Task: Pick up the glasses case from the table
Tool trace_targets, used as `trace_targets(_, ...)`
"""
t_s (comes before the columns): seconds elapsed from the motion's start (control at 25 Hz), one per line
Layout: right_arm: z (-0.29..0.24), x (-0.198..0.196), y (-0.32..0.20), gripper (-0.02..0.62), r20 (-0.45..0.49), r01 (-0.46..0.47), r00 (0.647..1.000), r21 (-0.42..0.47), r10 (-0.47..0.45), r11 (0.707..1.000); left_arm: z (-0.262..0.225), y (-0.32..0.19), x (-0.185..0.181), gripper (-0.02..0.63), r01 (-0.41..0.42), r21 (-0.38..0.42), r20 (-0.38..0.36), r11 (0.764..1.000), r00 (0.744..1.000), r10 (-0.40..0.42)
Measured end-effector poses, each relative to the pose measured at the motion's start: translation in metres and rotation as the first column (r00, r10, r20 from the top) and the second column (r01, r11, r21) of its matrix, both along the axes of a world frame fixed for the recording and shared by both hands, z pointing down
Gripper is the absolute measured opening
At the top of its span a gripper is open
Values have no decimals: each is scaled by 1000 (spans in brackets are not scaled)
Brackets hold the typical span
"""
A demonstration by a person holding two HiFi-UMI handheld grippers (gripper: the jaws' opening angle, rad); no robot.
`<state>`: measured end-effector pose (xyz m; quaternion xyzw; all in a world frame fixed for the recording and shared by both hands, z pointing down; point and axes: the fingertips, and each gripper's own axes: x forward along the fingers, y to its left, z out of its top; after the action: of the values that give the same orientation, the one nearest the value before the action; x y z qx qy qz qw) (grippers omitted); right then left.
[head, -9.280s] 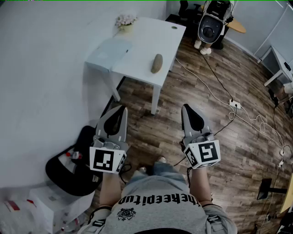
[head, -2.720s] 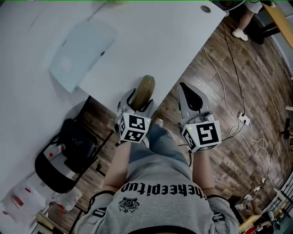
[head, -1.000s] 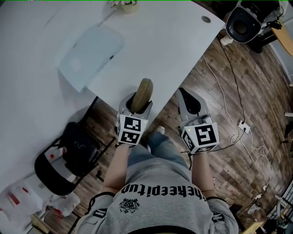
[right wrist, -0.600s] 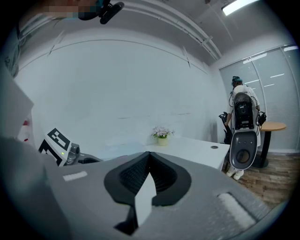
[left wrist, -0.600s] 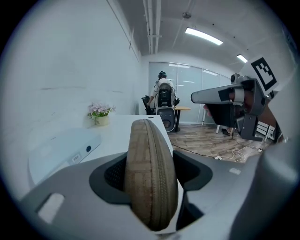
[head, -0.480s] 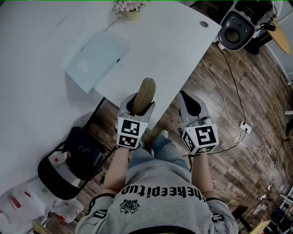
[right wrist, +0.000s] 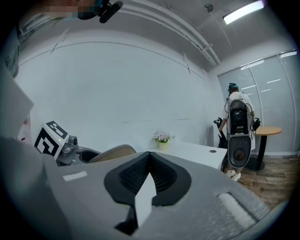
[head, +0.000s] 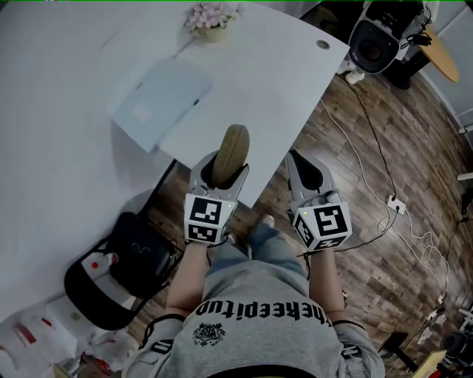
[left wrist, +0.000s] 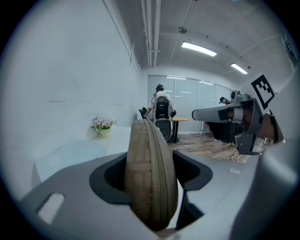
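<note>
The glasses case, a tan oval zip case, stands on edge between the jaws of my left gripper, which is shut on it. It is held up above the near edge of the white table. In the left gripper view the case fills the gap between both pads. My right gripper hovers beside it over the wooden floor, jaws shut with nothing between them; its tips meet. The case shows at the left of the right gripper view.
A pale blue flat folder and a small flower pot lie on the table. A black chair with a bag stands under the table's left end. A wheeled machine and floor cables are on the right.
My left gripper has risen with the case in it, lifting it off the table's edge. The right gripper has drifted slightly and stayed shut.
</note>
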<state>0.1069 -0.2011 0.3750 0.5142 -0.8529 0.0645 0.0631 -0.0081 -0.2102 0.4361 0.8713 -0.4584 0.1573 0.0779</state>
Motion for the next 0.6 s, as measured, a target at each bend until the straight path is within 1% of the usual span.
trace_targets(0.12, -4, -5, 6, 3, -4, -7, 1000, 11, 7, 1000, -9, 3, -5, 295, 1, 25, -17, 1000, 1000, 0)
trace_targets(0.44, -13, -14, 24, 3, -13, -27, 1000, 36, 27, 999, -25, 18, -17, 295, -12, 55, -61, 998, 998, 16)
trace_targets(0.6, -18, -19, 31, 3, -15, -38, 999, 48, 39, 998, -34, 23, -24, 295, -14, 84, -75, 996, 997, 20)
